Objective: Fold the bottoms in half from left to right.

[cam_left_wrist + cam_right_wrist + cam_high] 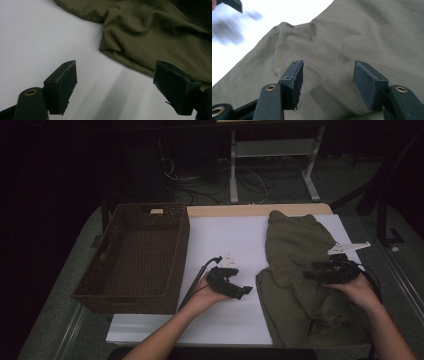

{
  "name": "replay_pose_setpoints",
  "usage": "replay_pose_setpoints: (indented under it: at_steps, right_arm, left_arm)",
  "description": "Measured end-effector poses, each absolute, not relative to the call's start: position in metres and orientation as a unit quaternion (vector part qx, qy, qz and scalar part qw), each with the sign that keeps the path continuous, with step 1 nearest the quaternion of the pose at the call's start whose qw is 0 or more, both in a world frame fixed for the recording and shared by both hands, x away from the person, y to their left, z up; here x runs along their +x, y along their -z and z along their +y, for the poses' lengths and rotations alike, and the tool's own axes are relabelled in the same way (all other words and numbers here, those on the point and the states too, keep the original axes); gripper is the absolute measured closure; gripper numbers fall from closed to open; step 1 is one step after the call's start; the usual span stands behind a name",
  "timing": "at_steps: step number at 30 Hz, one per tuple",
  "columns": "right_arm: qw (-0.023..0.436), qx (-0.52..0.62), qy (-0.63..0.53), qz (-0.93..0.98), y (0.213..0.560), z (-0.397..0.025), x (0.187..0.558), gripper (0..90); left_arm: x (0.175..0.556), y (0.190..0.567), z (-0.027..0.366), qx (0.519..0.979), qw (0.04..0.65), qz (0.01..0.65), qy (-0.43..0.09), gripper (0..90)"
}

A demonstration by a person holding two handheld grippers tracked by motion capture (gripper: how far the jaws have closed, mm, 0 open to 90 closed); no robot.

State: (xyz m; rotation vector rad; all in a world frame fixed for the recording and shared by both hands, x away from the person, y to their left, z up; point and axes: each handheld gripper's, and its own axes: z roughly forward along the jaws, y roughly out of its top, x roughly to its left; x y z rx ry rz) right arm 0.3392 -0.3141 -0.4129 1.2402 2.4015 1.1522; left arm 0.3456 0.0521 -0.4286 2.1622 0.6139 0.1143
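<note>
Olive-green crumpled cloth garment (300, 270) lies lengthwise down the frame's right, directly beneath the wide-open, empty right gripper (311, 272), while the equally wide left gripper (245, 291) points toward its near edge.

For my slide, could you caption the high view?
Two open grippers approach an olive garment beside a wicker basket.

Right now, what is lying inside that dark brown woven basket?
Nothing visible: the dark brown woven basket shows only its own bare woven floor. Its near wall hides the strip of floor just behind it.
</note>
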Motion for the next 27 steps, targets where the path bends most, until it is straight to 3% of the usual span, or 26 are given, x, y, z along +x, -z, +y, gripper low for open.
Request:
replay_pose_setpoints:
  at_steps: [15, 27]
  right_arm:
    - [0.105, 0.425, -0.394, 0.808, 0.413, -0.32, 0.34, 40.7]
    - [0.113, 0.435, -0.388, 0.805, 0.413, -0.325, 0.341, 40.5]
  left_arm:
    - [0.38, 0.443, -0.003, 0.88, 0.41, 0.238, -0.03, 41.5]
    - [0.382, 0.45, -0.012, 0.893, 0.391, 0.222, -0.015, 66.0]
